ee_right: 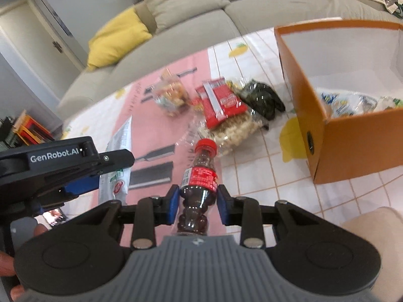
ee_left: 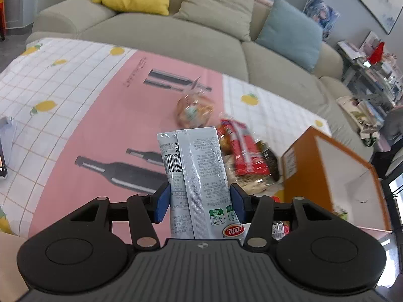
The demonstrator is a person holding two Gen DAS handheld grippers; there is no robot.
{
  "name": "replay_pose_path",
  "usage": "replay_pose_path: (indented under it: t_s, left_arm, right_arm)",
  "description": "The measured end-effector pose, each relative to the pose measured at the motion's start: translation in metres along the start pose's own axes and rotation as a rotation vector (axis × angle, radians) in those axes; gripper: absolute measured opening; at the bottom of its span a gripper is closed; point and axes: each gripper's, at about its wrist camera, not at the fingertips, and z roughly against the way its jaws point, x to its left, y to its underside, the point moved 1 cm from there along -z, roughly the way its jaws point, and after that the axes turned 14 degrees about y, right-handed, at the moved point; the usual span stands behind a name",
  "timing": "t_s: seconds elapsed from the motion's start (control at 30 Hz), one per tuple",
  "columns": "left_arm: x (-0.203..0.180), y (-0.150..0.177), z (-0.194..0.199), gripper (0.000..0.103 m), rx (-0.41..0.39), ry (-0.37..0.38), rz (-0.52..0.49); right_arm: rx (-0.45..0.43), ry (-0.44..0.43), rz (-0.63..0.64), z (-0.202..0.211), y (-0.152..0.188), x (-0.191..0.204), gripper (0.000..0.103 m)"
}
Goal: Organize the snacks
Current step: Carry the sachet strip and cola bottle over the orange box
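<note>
the left gripper (ee_left: 199, 201) jaws squeeze a gray snack pack (ee_left: 199, 168) and the right gripper (ee_right: 196, 203) jaws squeeze a small cola bottle (ee_right: 199, 183), which might slip out before the orange box (ee_right: 340, 136).

Perhaps five snack packets (ee_right: 221, 103), one cola bottle (ee_right: 200, 176).

Left gripper (ee_left: 199, 198) and right gripper (ee_right: 196, 201) are pointing obliquely downward, jaws clamping inward on held items.
</note>
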Motion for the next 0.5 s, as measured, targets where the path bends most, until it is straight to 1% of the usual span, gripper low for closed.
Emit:
replay_pose_path:
  t_s: [0.1,0.2,0.3,0.43,0.5]
  left_arm:
    - [-0.016,-0.005,0.01,0.058,-0.027,0.013,-0.017]
    - [-0.037,-0.014,0.017,0.058,-0.048,0.036,-0.056]
    - [-0.056,-0.025,0.017,0.058,-0.037,0.08,-0.067]
    - [-0.089,-0.037,0.012,0.058,-0.029,0.128,-0.126]
    - [-0.105,-0.043,0.006,0.058,-0.012,0.177,-0.143]
  right_arm:
    - [-0.005,-0.026,-0.038,0.018,-0.009,-0.012,0.03]
    - [-0.002,-0.005,-0.057,0.035,-0.025,-0.025,0.03]
    - [-0.018,0.003,-0.074,0.052,-0.045,-0.041,0.03]
    - [-0.066,0.04,-0.052,0.076,-0.073,-0.062,0.03]
    - [-0.081,0.064,-0.043,0.086,-0.089,-0.074,0.03]
